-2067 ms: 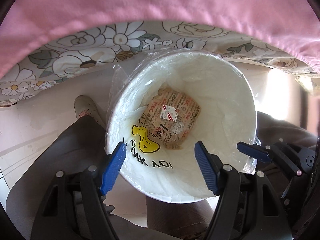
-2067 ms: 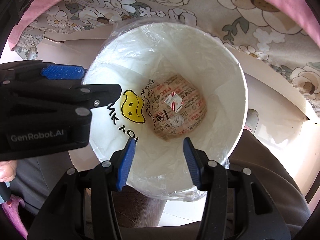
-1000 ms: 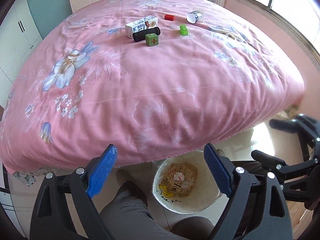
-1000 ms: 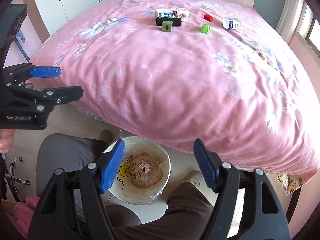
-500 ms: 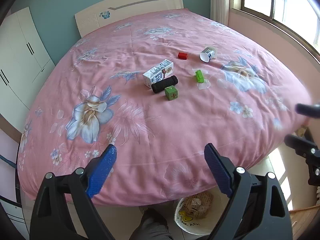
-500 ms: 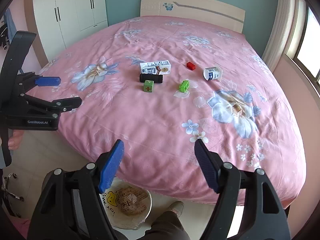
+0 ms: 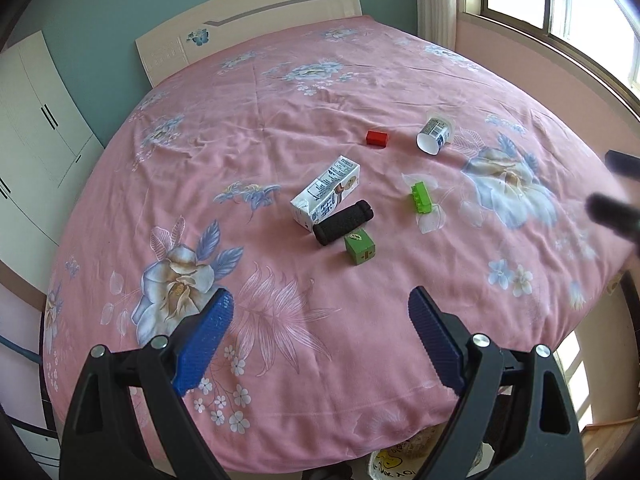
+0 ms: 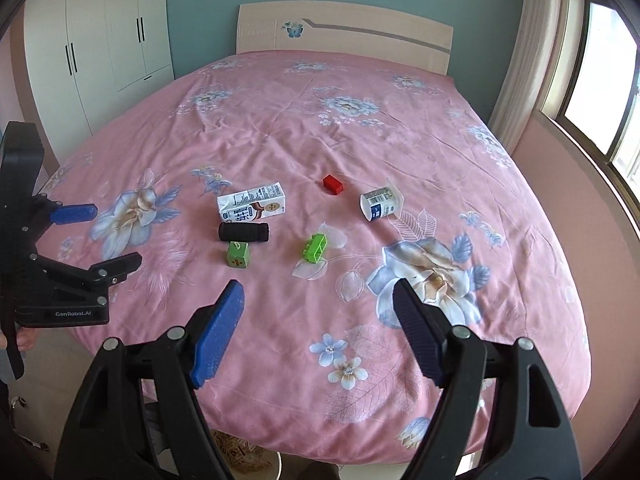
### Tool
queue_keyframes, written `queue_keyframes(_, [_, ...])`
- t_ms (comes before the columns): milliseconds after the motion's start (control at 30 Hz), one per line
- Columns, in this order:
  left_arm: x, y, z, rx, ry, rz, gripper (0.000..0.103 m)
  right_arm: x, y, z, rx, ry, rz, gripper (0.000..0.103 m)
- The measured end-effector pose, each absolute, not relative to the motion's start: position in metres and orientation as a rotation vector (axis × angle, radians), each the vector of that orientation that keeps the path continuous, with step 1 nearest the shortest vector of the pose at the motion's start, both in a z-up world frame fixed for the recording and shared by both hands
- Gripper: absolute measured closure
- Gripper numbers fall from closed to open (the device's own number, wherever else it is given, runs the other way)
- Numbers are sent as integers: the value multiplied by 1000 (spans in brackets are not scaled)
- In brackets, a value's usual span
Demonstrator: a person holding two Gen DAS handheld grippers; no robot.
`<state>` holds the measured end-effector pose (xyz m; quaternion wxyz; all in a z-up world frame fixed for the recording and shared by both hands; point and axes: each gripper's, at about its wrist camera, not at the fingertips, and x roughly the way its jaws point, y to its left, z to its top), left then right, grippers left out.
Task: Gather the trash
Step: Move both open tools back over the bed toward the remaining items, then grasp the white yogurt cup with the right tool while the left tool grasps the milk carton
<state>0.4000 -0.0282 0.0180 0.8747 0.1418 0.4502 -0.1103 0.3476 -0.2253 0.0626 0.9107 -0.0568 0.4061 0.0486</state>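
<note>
Six small things are seen mid-bed in the left wrist view, the milk carton touching a black roller; the left gripper is spread wide, empty. In the right wrist view, the right gripper, just widened, holds nothing; a yogurt cup lies toward the bed's window edge.

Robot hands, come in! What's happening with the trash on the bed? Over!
Left gripper open, empty. Right gripper opening wider, empty. Milk carton and yogurt cup lying on the bed. Nothing blocking.

Pink floral bed, milk carton, black roller, yogurt cup, blocks
</note>
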Motion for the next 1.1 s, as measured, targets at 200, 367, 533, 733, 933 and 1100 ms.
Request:
queue_keyframes(200, [451,-39,-1,351,965,-252,12,415,-238,42,-6,899,33,27])
queue_keyframes(367, [494,-51,-22,414,962,-259,12,473,-247,17,46,934,-44,27])
queue_keyframes(533, [540,-67,-47,475,967,-290,12,535,-259,-9,137,969,-111,27])
queue_keyframes(733, [594,-78,-82,456,1021,-337,12,604,-277,-52,233,1011,-227,27])
queue_keyframes(933, [624,-92,-116,506,1037,-341,12,656,-300,-97,359,1076,-323,27])
queue_keyframes(1100, [645,-93,-133,479,1073,-338,21,676,-319,-133,488,1135,-364,27])
